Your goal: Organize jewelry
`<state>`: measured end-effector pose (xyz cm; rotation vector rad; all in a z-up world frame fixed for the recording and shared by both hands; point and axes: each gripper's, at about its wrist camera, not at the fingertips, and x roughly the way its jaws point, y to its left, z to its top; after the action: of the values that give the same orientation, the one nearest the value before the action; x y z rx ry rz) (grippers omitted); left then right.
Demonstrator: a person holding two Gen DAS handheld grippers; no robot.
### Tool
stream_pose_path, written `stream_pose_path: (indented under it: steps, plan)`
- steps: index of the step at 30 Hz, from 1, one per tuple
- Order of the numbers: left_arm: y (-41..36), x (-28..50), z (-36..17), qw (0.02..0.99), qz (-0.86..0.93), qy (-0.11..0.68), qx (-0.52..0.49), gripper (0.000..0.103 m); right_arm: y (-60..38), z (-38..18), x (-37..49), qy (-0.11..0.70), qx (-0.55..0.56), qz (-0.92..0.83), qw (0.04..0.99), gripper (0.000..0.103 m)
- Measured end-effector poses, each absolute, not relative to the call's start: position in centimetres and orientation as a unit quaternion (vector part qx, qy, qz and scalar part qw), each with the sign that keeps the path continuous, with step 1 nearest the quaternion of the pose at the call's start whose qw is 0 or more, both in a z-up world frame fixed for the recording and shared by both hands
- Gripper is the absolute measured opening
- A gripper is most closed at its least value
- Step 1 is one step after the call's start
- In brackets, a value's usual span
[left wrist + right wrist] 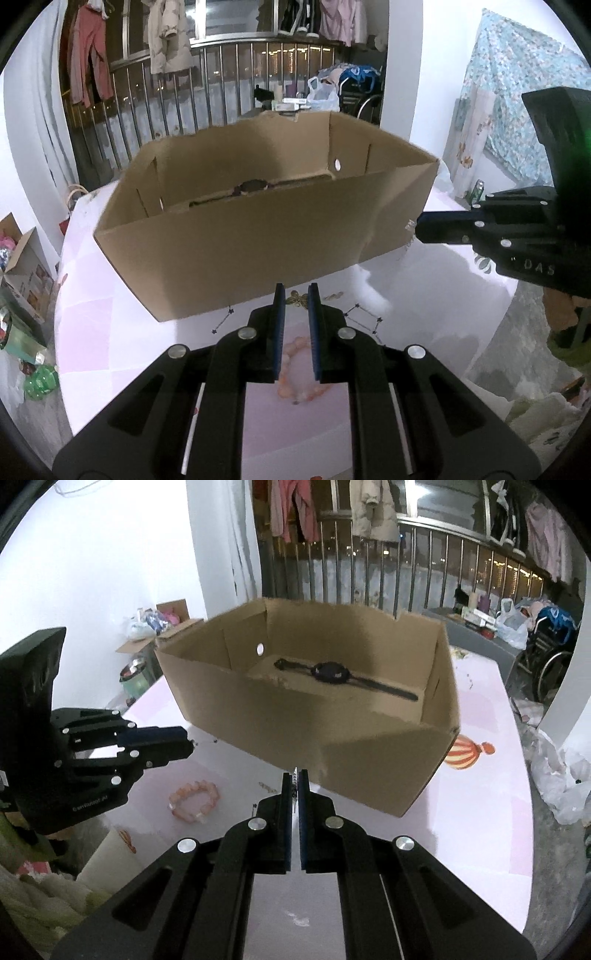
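Note:
An open cardboard box (258, 236) stands on the pink-and-white table (88, 325), with a black wristwatch (328, 672) lying flat on its floor. A pink bead bracelet (194, 801) lies on the table in front of the box. It sits beneath my left gripper (296, 291), whose blue pads stand almost together with nothing between them. My right gripper (294, 775) hovers near the box's front corner, shut on a thin silvery chain (295, 781). The right gripper (419, 229) also shows from the side in the left wrist view, a small pale bit at its tip.
A striped balloon print (465, 753) marks the cloth right of the box. A wheelchair (546, 664) and plastic bags (557, 775) stand beyond the table's right edge. An open carton (22, 258) of clutter sits on the floor to the left. Metal railings with hanging clothes are behind.

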<state>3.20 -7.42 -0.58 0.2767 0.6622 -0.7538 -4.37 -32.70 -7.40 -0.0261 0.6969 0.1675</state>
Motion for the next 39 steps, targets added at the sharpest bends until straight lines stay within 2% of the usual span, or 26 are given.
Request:
stream_pose_path:
  steps: [9,15,23,32,34,36,39]
  plan:
    - [-6.5,2.9,3.9,0.881,-0.372,0.266,0.117,0.011,-33.4,-2.0,-4.6,0.272,-0.01,0.098,0.957,0.003]
    - [-7.8,5.2,6.6,0.885,-0.376,0.25,0.111,0.011,-34.1,0.5,-2.5,0.247,-0.006,0.116,0.962,0.003]
    - [-10.1,10.2,5.9,0.878,-0.373,0.282,0.101,0.011,-35.8,-0.1,4.9,0.3,0.034,0.137,0.944,0.003]
    - [-11.9,14.4,2.7,0.869,-0.361,0.321,0.104,0.012,-35.0,-3.3,10.5,0.373,0.037,0.138,0.917,0.005]
    - [-11.9,14.8,2.3,0.868,-0.357,0.329,0.102,0.017,-34.9,-4.0,11.1,0.388,0.032,0.13,0.912,0.007]
    - [-11.6,14.9,2.3,0.871,-0.353,0.327,0.098,0.028,-35.0,-4.4,11.3,0.392,0.034,0.127,0.91,0.011]
    - [-11.1,14.6,2.5,0.875,-0.352,0.319,0.094,0.032,-35.2,-4.3,10.8,0.388,0.039,0.124,0.912,0.017]
